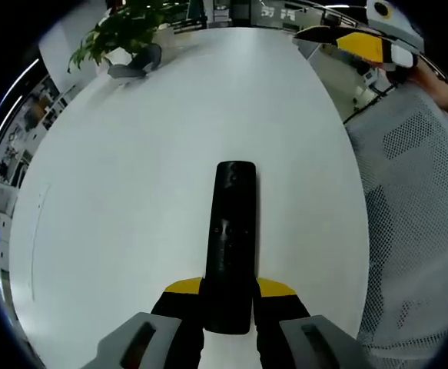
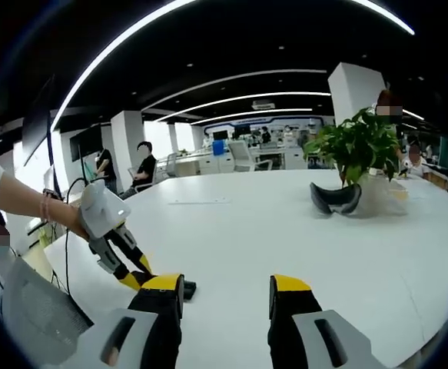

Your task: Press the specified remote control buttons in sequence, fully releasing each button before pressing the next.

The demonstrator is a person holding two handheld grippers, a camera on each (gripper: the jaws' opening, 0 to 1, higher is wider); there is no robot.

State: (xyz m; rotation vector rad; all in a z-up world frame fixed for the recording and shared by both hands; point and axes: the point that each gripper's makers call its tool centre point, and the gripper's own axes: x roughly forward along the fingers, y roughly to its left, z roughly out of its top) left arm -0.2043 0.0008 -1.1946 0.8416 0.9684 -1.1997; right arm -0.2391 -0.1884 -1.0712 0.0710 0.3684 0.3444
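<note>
A long black remote control (image 1: 231,238) lies flat on the white table (image 1: 131,215), pointing away from me. My left gripper (image 1: 230,288) is shut on its near end, one yellow-tipped jaw on each side. In the right gripper view that same left gripper (image 2: 120,257) comes in from the left in a person's hand, with the remote's end (image 2: 187,290) poking out on the table (image 2: 285,231). My right gripper (image 2: 227,296) stands open above the table with nothing between its jaws. It also appears far off as the right gripper (image 1: 362,44) at the upper right of the left gripper view.
A potted plant (image 2: 358,146) and a dark curved headset (image 2: 335,198) sit at the table's far side; the plant (image 1: 120,31) shows at upper left too. A white mesh chair (image 1: 416,231) stands by the table edge. People sit at desks (image 2: 143,165) behind.
</note>
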